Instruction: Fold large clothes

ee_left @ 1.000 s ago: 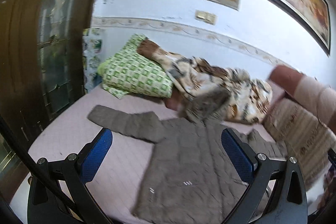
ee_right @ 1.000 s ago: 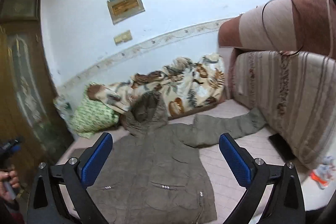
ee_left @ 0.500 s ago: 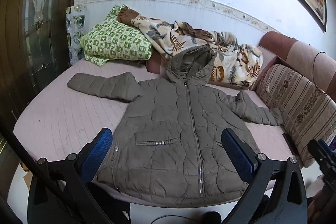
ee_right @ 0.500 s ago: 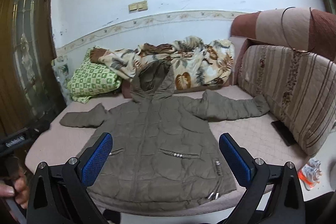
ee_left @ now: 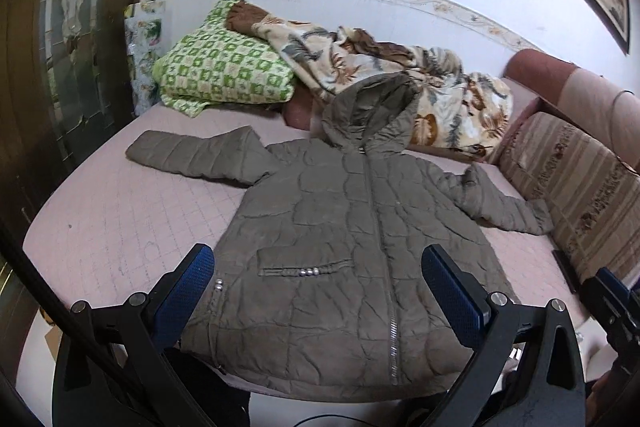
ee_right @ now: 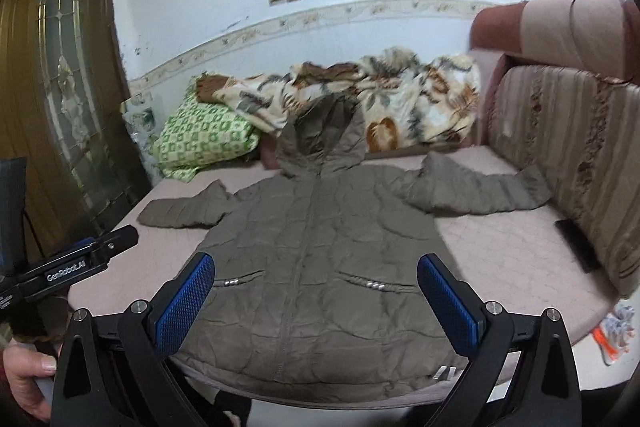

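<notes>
An olive quilted hooded jacket (ee_left: 344, 247) (ee_right: 320, 259) lies flat and zipped on a pink quilted bed (ee_left: 112, 223) (ee_right: 516, 251), sleeves spread to both sides, hood toward the wall. My left gripper (ee_left: 318, 291) hovers open above the jacket's lower hem, blue pads wide apart, nothing between them. My right gripper (ee_right: 316, 299) is likewise open above the hem, empty. In the right wrist view the left gripper's black body (ee_right: 72, 267) shows at the left edge, with a hand (ee_right: 24, 383) holding it. The right gripper's body (ee_left: 616, 303) shows at the left view's right edge.
A green checked pillow (ee_left: 224, 75) and a leaf-print blanket (ee_left: 400, 83) lie at the bed's head by the wall. A striped sofa back (ee_right: 568, 163) borders the bed's right side. A wooden door (ee_right: 60, 87) stands left. A dark flat object (ee_right: 576, 243) lies beside the sofa.
Both views swung down and steadied from the wall onto the jacket, then closed in toward its hem. The jacket lies unmoved; both grippers stayed open.
</notes>
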Tool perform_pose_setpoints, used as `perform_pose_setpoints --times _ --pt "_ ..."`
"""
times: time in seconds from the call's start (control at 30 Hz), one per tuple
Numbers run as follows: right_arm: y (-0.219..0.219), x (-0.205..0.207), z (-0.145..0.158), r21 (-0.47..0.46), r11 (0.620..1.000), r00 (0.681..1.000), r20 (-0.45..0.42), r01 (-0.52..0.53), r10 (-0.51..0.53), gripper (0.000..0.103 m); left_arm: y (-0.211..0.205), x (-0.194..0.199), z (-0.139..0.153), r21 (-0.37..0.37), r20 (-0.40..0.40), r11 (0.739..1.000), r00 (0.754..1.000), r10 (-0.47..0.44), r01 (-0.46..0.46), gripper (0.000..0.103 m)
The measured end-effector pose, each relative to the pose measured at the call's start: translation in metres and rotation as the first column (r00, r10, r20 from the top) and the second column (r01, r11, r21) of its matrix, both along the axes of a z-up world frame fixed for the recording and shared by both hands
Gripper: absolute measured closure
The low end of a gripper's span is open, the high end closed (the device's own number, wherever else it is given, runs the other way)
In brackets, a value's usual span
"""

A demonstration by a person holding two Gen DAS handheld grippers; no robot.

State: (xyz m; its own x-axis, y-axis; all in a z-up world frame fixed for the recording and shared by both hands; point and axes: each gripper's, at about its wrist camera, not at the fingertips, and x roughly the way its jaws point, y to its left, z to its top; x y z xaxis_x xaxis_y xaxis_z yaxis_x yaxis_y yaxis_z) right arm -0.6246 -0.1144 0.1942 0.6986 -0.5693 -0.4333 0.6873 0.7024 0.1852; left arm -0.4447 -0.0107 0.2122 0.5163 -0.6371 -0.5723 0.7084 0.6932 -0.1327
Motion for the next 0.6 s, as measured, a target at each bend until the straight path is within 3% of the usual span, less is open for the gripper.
perform_pose_setpoints --times 0.3,0.6 --pt "-0.03 0.023 -0.042 0.1 0.994 0.999 -0.018 -0.048 0.05 0.001 -0.032 0.02 -0.04 0.103 -0.012 0.995 1.0 0.017 -0.015 0.0" --pt "-0.078 0.017 -0.071 0.197 0.98 1.0 -0.025 0.019 -0.014 0.001 -0.083 0.034 -0.06 0.144 0.023 0.99 1.0 -0.001 -0.002 0.0"
